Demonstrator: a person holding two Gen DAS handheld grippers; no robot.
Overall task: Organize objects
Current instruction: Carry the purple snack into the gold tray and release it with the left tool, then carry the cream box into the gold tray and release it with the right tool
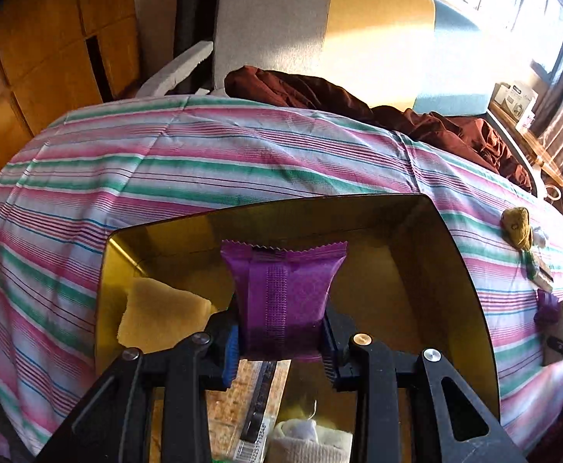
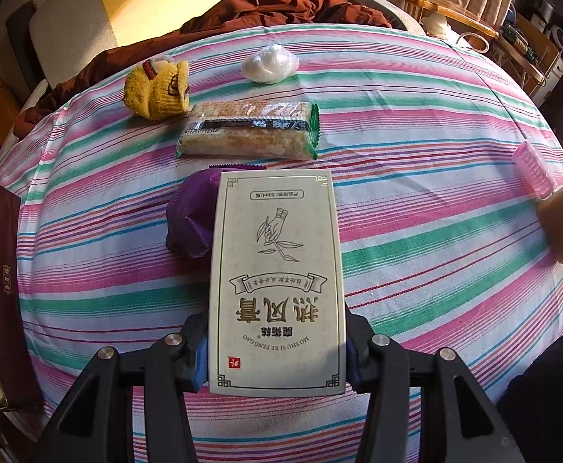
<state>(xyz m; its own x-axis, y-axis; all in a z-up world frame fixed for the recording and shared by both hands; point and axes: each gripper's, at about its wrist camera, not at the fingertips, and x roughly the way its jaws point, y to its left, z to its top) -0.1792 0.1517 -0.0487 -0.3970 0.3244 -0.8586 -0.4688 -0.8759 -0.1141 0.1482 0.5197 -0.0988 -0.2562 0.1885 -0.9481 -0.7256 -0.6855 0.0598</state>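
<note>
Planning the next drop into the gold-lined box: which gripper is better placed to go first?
Left. The left gripper holds the purple packet over the gold-lined box; the right gripper holds its white carton above the striped cloth.

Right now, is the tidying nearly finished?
About halfway. Done: a yellow cloth and a cracker pack lie in the gold box. In hand: the left hand-held gripper holds a purple packet over it; the right grips a white carton. Left on the sheet: crackers, a sock, a comb.
</note>
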